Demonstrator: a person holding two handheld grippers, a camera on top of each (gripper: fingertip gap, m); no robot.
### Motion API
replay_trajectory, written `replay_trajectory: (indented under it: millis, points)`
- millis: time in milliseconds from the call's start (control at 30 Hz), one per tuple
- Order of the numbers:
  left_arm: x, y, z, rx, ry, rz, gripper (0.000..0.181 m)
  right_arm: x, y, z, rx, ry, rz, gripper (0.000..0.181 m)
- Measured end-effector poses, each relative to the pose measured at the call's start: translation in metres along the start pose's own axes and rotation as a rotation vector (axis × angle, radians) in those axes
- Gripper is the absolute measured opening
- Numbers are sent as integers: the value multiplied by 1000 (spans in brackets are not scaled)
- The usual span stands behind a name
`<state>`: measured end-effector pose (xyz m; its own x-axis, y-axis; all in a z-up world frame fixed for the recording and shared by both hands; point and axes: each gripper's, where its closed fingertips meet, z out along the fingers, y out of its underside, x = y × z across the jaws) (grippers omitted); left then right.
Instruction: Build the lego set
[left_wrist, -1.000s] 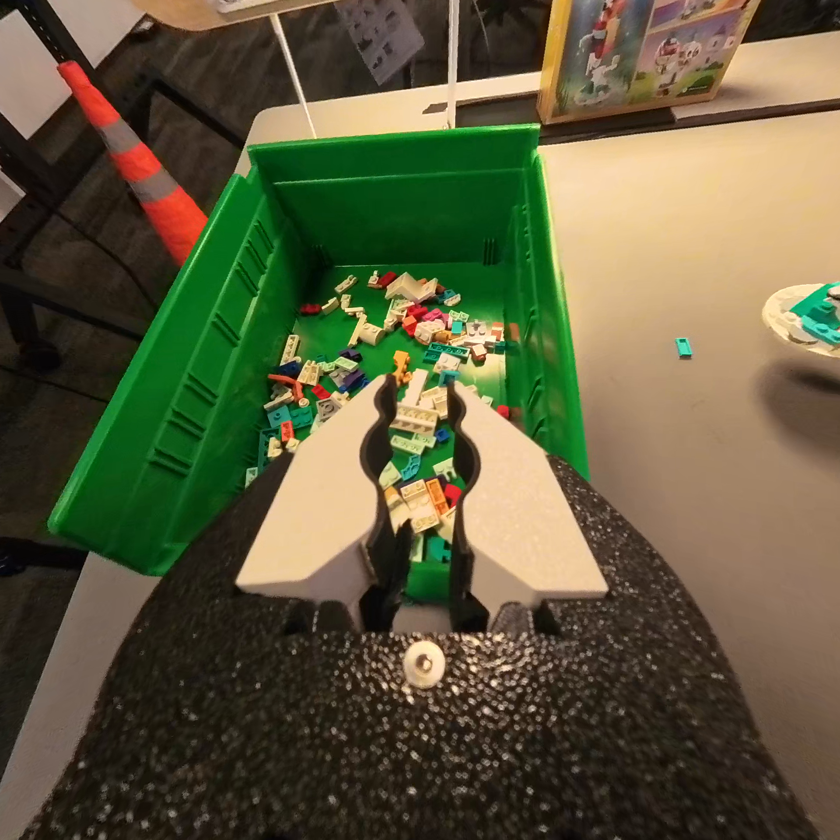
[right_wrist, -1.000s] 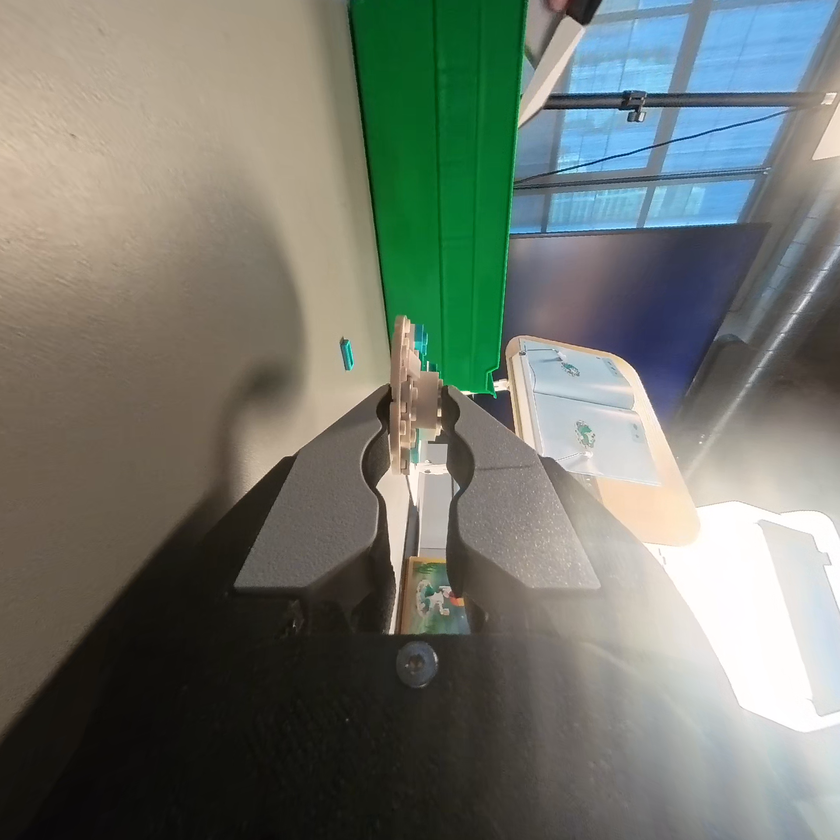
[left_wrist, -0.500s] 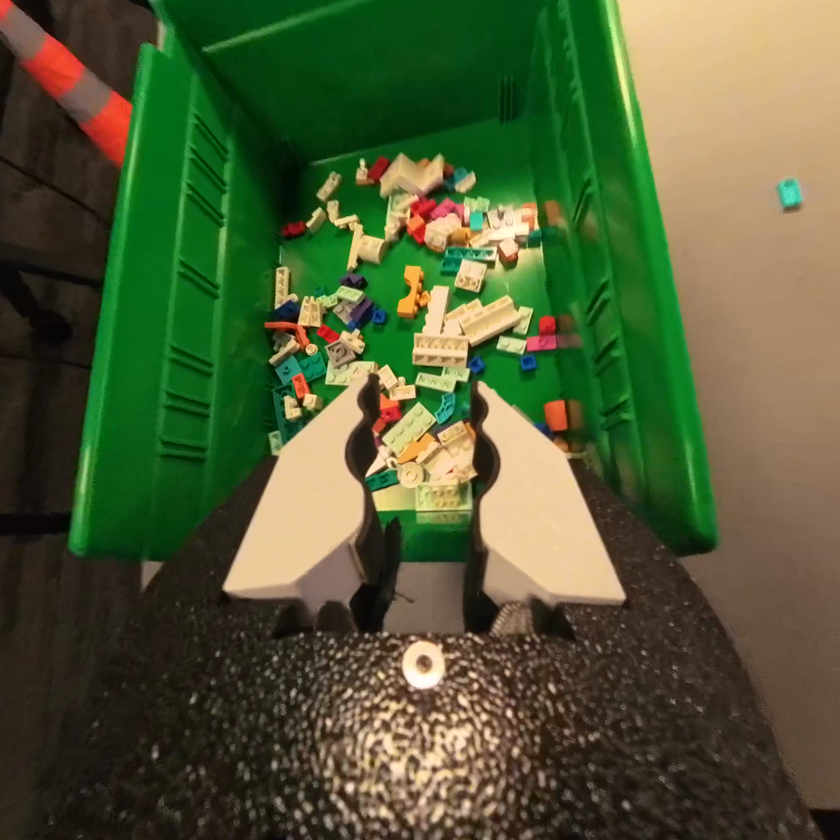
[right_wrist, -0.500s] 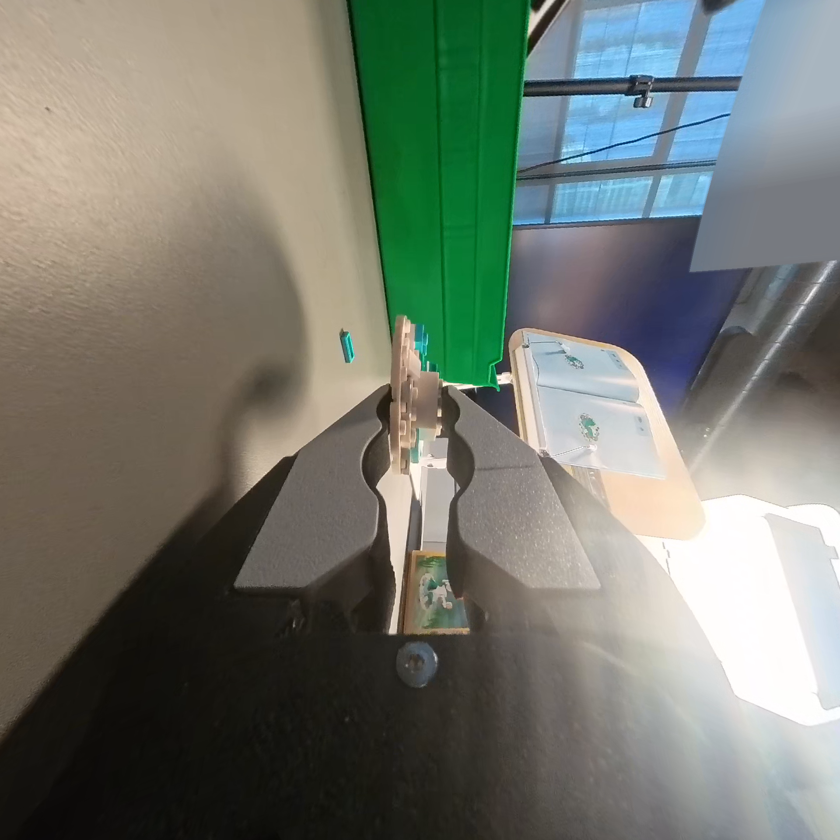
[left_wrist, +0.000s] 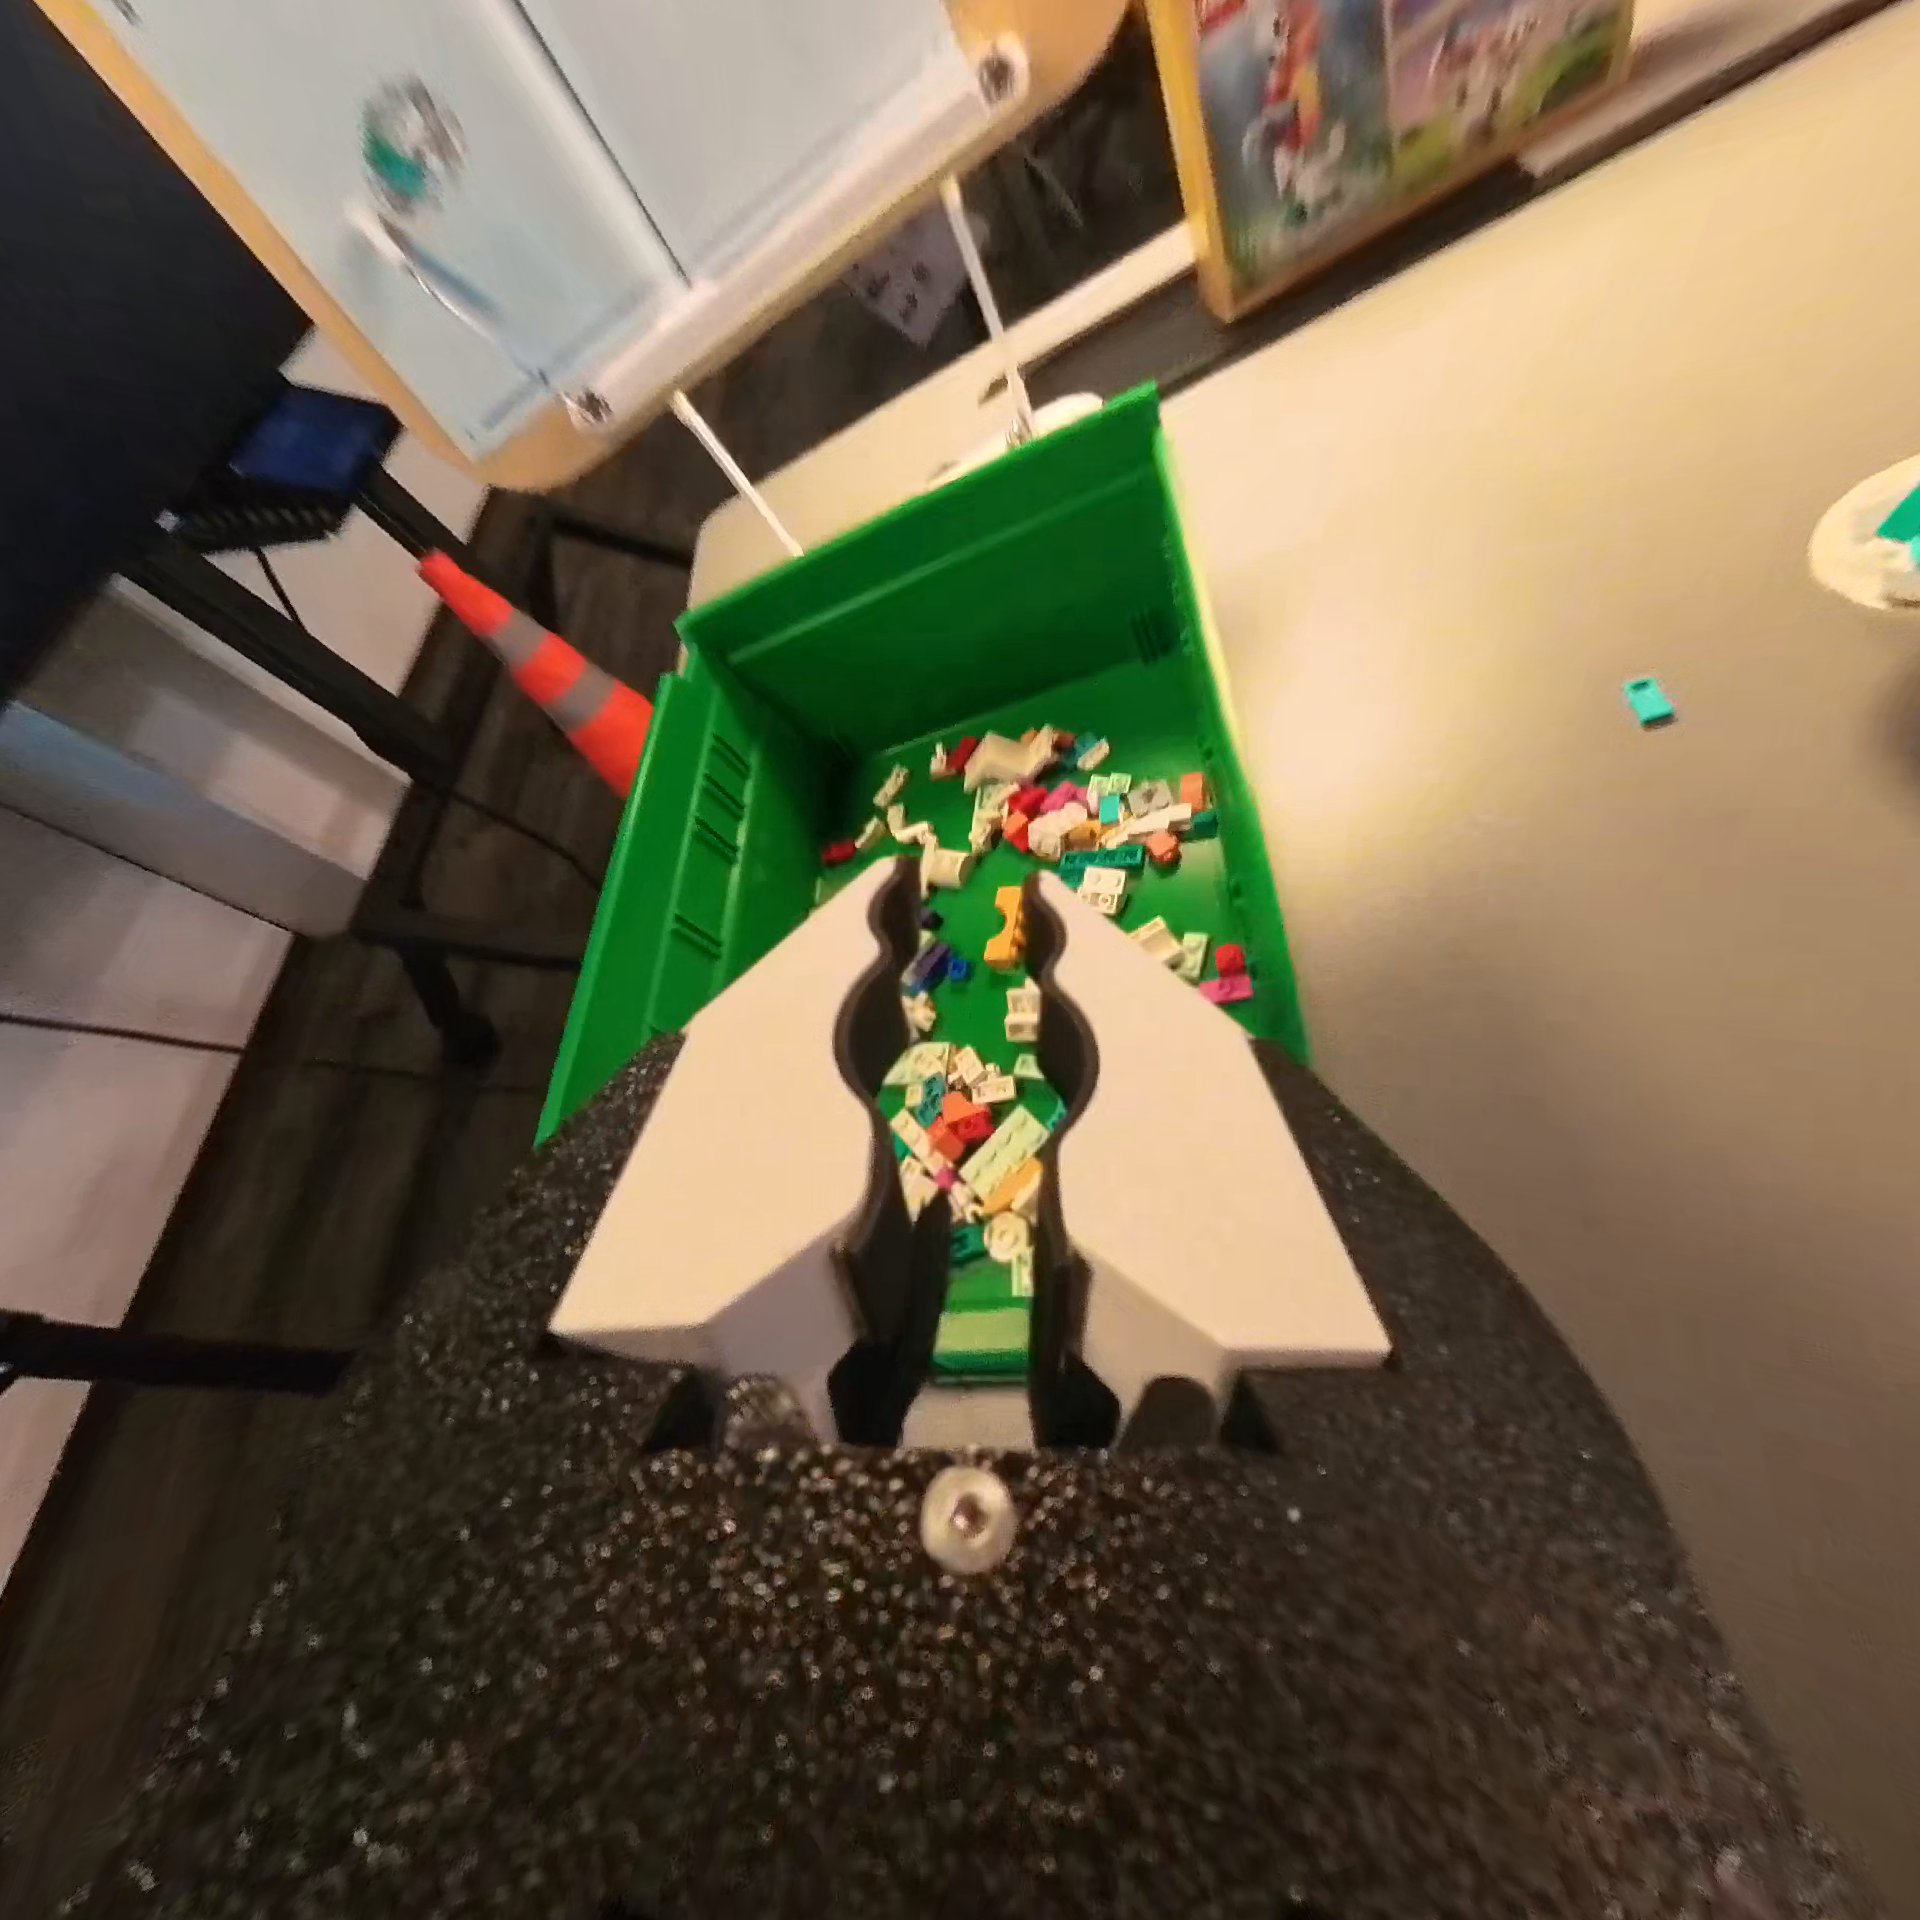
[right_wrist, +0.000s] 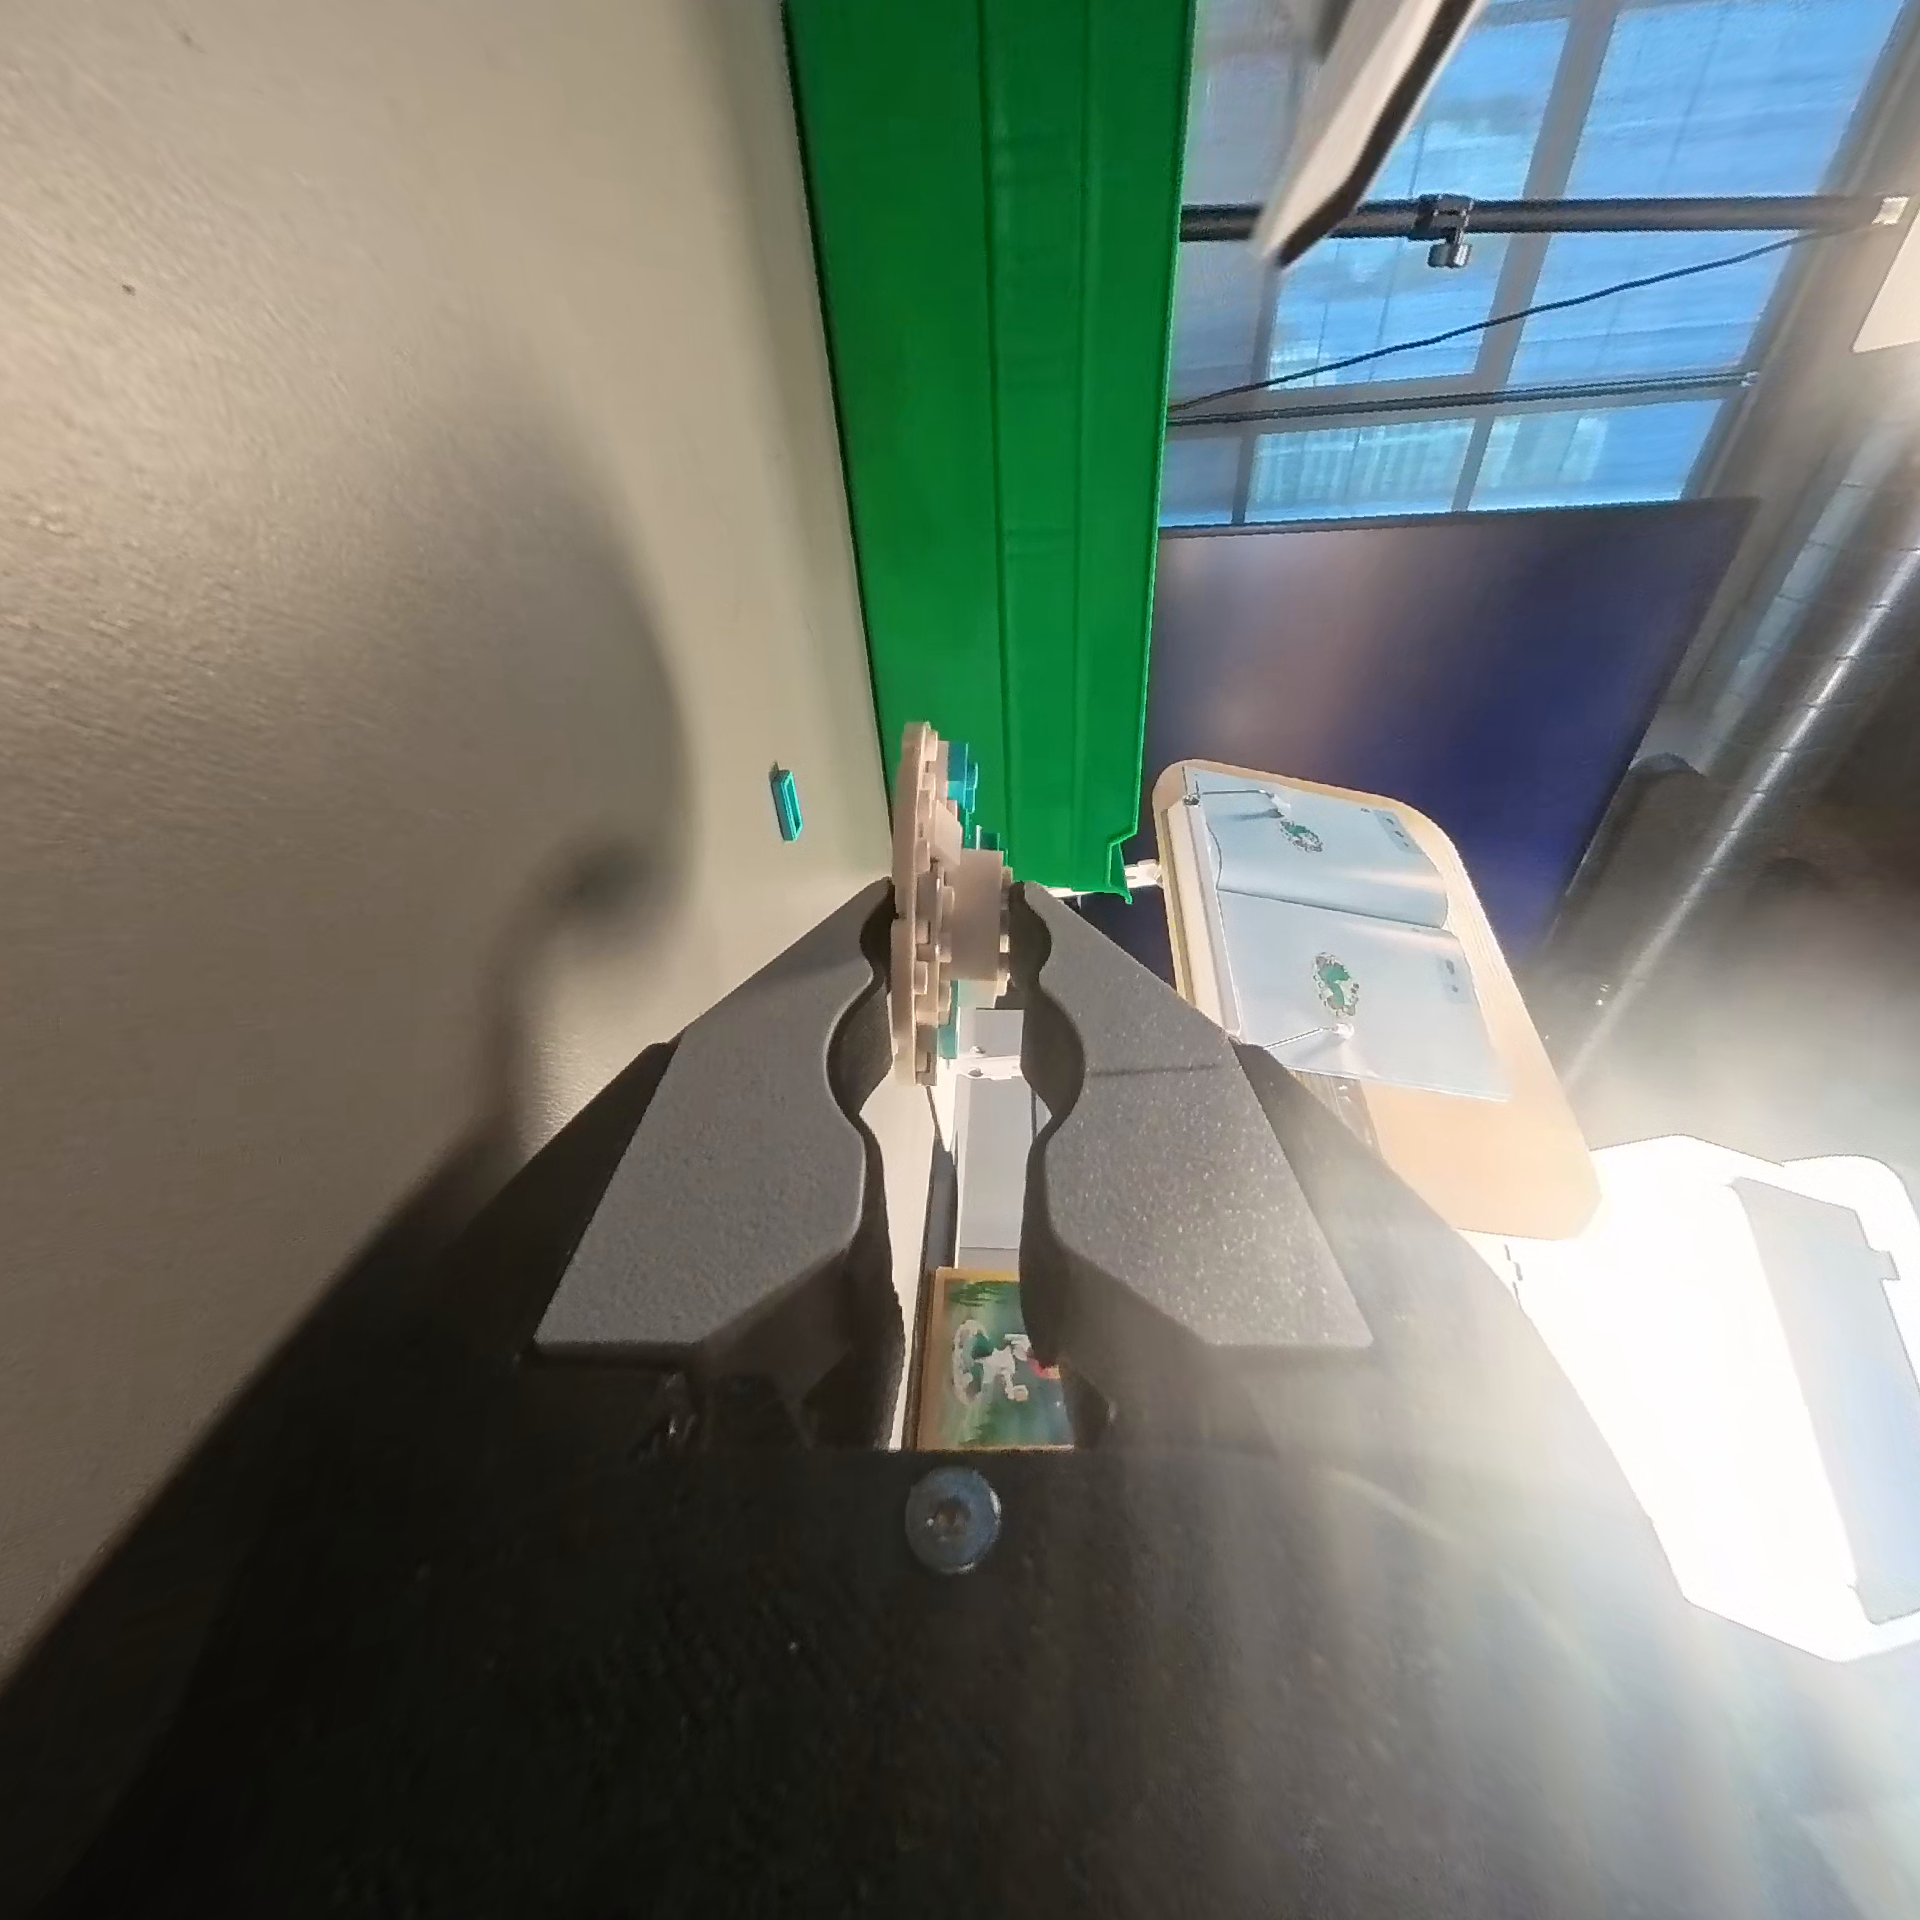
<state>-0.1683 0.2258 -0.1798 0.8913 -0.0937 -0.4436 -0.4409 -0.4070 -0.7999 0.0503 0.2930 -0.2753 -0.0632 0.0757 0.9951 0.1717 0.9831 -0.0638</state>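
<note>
Beige table (left_wrist: 1507, 1039) – green bin (left_wrist: 935, 613) of loose bricks (left_wrist: 1060, 810) at 12 o'clock; left gripper (left_wrist: 971, 883) spread, empty. Right gripper (right_wrist: 951, 899) pinches round build (right_wrist: 930, 883) – pick one brick squarely.

Loose bricks (left_wrist: 1049, 821) in green bin (left_wrist: 935, 613)

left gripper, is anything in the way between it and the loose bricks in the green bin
Nothing visible blocks it. The left gripper is open above the green bin, which has no lid, and the loose bricks lie uncovered on its floor. Only the bin's walls flank the approach.
</note>
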Motion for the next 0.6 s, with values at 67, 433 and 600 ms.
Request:
replay_trajectory:
  millis: [67,433,600]
  points:
    - [-1,-3,-8,34,-30,7,14,0,0,0,0,1,0,19]
    - [3,-1,-24,79,-11,-27,11,0,0,0,-3,-3,-10,18]
    - [13,3,-21,68,48,-62,12,-1,0,0,-1,-4,-10,19]
